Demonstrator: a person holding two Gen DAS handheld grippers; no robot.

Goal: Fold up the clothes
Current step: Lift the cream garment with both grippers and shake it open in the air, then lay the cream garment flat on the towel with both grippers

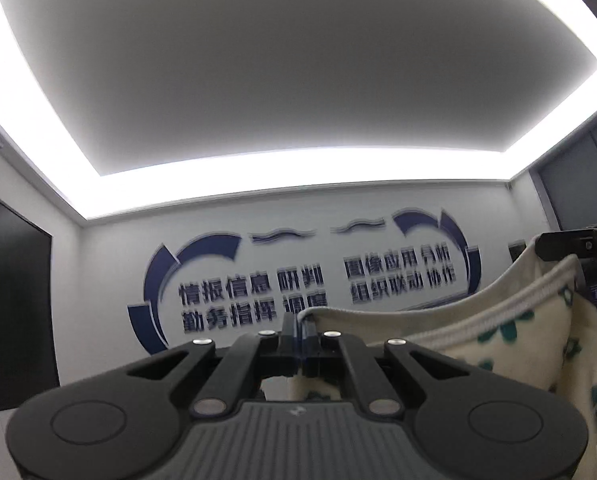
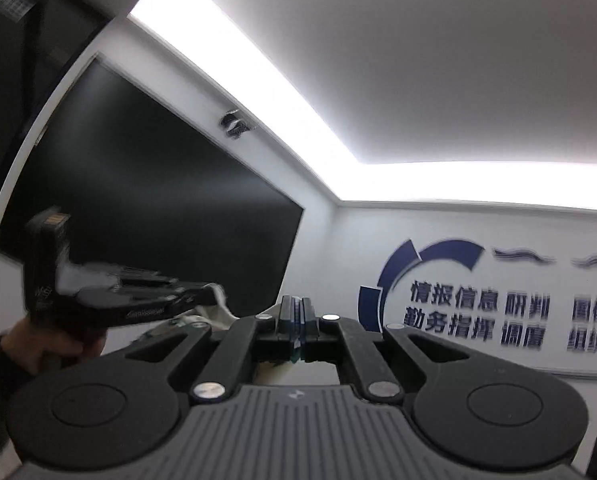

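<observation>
Here we pinch a cream garment (image 1: 498, 332) with green flowers and ribbed hem, hanging below the wall lettering (image 1: 258, 300). Left gripper (image 1: 300, 332) and right gripper (image 2: 294, 316) each clamp its edge.

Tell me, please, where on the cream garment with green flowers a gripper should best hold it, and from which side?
Probably the ribbed hem of the garment: it is thick, hangs free between the left gripper and the right gripper, both shut on cloth. Come from above; the body sags below.

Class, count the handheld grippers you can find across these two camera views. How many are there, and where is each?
2. The left gripper is shut on the cream garment, and shows again at the right view's left edge. The right gripper grips the same cloth.
</observation>
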